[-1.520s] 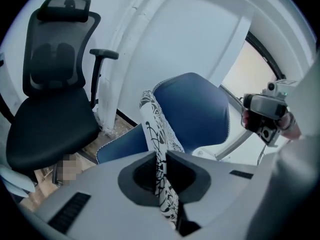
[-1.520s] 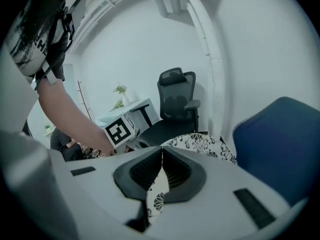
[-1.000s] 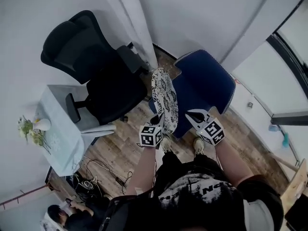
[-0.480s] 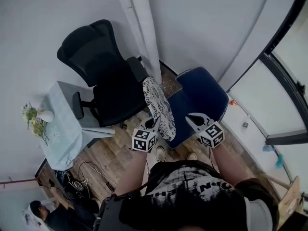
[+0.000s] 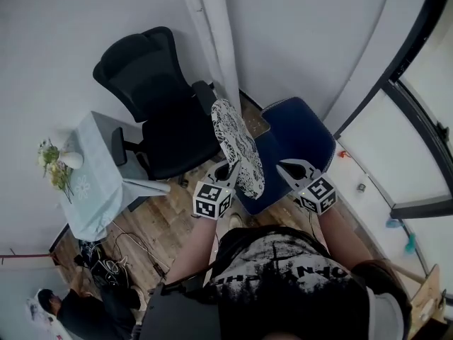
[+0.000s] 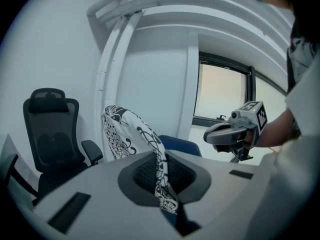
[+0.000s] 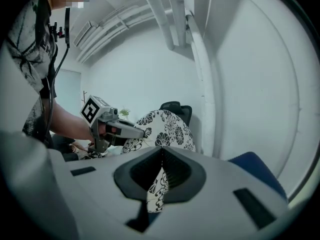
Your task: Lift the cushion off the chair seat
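The cushion [image 5: 237,147], white with a black flower print, hangs on edge in the air above the blue chair [image 5: 297,137]. My left gripper [image 5: 230,170] is shut on the cushion's lower edge, and the fabric [image 6: 162,179] runs down between its pads. My right gripper [image 5: 283,165] is held level with it, just right of the cushion, with a strip of blue seat showing between them. Its jaws look shut with nothing in them in the left gripper view [image 6: 207,136]. In the right gripper view the cushion [image 7: 167,126] shows beyond the right gripper's jaws.
A black office chair [image 5: 156,112] stands left of the blue chair, against a white column [image 5: 212,41]. A pale table [image 5: 92,190] with flowers [image 5: 53,165] is further left, cables [image 5: 106,261] lie on the wood floor, and a person [image 5: 49,310] sits at the lower left.
Both grippers have risen, the left one more, and the cushion went up with it and now hangs higher over the blue seat.
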The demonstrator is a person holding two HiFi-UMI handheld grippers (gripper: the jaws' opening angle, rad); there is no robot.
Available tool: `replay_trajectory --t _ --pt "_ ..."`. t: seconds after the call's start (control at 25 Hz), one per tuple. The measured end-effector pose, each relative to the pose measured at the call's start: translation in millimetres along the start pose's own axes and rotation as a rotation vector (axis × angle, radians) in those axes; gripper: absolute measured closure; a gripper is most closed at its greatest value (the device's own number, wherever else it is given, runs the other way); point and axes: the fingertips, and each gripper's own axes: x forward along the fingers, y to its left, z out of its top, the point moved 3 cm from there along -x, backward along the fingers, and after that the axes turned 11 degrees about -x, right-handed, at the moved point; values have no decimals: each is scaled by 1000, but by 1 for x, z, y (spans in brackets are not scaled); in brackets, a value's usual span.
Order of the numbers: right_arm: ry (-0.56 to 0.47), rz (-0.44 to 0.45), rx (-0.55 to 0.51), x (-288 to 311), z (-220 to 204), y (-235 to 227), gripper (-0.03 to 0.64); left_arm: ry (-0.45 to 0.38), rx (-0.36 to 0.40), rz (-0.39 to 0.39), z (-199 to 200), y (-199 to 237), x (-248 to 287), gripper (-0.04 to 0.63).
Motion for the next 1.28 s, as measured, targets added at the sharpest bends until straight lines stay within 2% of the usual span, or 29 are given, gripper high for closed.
replay_trajectory --t 0.4,1.28 --pt "-26 -27 -3 -25 18 -3 600 -84 8 -4 23 -28 -25 571" --pt "-23 -5 -15 -19 16 10 600 -78 -11 14 10 -26 -28 571"
